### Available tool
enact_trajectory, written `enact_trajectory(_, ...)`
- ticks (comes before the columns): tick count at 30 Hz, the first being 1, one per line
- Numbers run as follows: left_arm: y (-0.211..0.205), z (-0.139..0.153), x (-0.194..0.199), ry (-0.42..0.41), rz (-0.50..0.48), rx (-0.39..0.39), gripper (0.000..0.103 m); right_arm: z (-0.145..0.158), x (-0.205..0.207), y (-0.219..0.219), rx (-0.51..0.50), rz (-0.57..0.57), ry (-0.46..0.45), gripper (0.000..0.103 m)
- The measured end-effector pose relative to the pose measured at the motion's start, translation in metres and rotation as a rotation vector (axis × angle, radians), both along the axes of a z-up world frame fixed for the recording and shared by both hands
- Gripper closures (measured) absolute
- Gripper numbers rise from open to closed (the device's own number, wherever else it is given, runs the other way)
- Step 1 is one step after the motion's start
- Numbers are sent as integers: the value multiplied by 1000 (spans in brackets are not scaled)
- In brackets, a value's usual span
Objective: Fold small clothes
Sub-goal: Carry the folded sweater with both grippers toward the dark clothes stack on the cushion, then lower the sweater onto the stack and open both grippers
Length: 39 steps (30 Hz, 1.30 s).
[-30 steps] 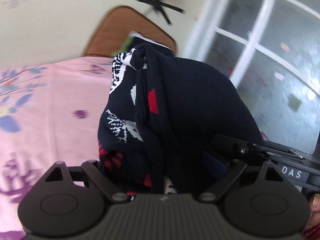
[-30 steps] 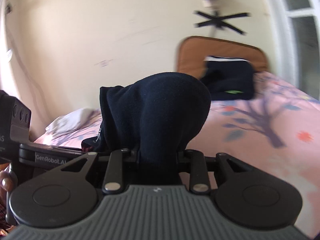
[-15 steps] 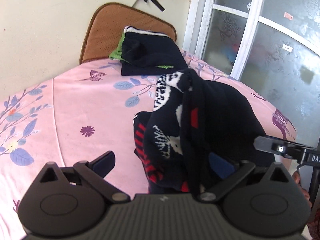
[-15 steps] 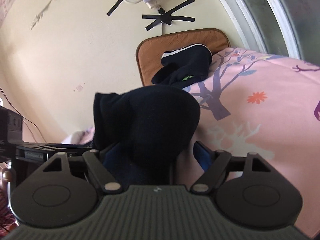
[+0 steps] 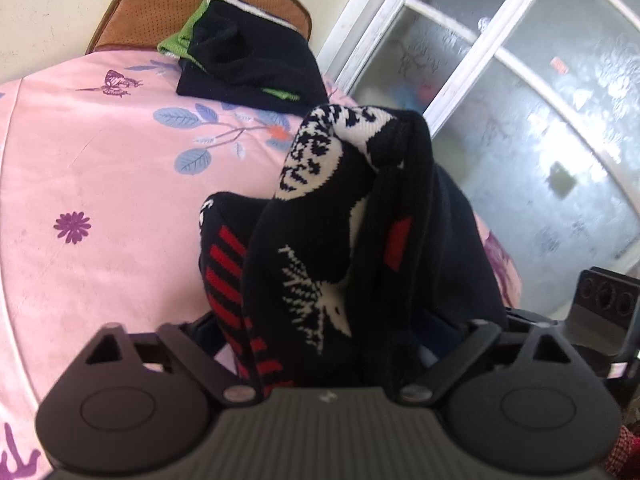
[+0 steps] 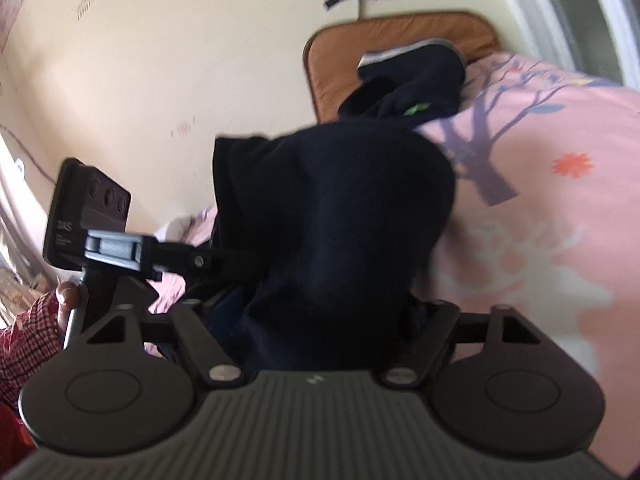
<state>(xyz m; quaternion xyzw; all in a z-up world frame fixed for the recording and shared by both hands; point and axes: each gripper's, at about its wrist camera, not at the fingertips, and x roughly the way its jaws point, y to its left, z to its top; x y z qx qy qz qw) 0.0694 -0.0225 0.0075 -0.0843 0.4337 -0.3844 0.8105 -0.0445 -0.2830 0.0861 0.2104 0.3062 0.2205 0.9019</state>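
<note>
Your left gripper [image 5: 328,344] has its fingers spread fairly wide around a bunched navy knitted garment [image 5: 344,240] with white and red patterns; whether the pads actually press the cloth is hidden by the fabric. The garment rises from 6 o'clock to the centre of the left view, over a pink floral bedsheet [image 5: 100,168]; a folded dark pile [image 5: 248,60] with green trim lies at 12 o'clock against a brown cushion [image 5: 132,12]. Your right gripper [image 6: 320,320] is likewise spread around plain navy cloth of the same garment [image 6: 340,208]; its grip cannot be judged; the other gripper's handle appears at 9 o'clock.
</note>
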Motion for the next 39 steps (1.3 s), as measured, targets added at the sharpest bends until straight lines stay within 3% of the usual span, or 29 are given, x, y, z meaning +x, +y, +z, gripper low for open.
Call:
enact_trajectory(2, 6, 1, 8, 31, 24, -54, 31, 3, 8, 10, -75, 5, -27, 49)
enact_trajectory(3, 10, 4, 14, 56, 43, -87, 31, 7, 12, 11, -81, 12, -36, 58)
enact_trajectory(5, 16, 20, 27, 52, 77, -147, 31, 21, 23, 9, -78, 32, -77, 64)
enact_trajectory(11, -5, 118, 102, -213, 145, -179, 30, 96, 89, 10, -201, 35, -355, 64)
enact_trajectory(15, -44, 155, 181, -357, 190, -100, 23, 129, 173, -16, -150, -32, -433, 63)
enact_trajectory(18, -71, 135, 248, -301, 250, -25, 22, 122, 244, -38, -102, -81, -361, 62)
enact_trajectory(21, -92, 83, 299, -212, 354, 138, 29, 85, 308, -53, -80, -134, -154, 62)
enact_trajectory(22, -97, 67, 308, -179, 360, 183, 25, 65, 327, -55, -87, -167, -42, 61)
enact_trajectory(23, -100, 51, 312, -163, 373, 195, 12, 46, 339, -58, -87, -197, 34, 58)
enact_trajectory(25, -101, 48, 302, -219, 414, 201, 7, 34, 336, -65, -37, -207, 12, 58)
enact_trajectory(28, -105, 59, 283, -280, 416, 269, 7, 43, 322, -60, -89, -214, -5, 51)
enact_trajectory(32, -98, 82, 232, -358, 486, 319, 6, 60, 274, -48, -156, -326, -91, 17)
enact_trajectory(35, -88, 85, 189, -372, 528, 376, 5, 65, 214, -37, -173, -419, -168, 16)
enact_trajectory(39, -83, 79, 134, -435, 538, 461, 1, 58, 149, -24, -160, -453, -158, 15)
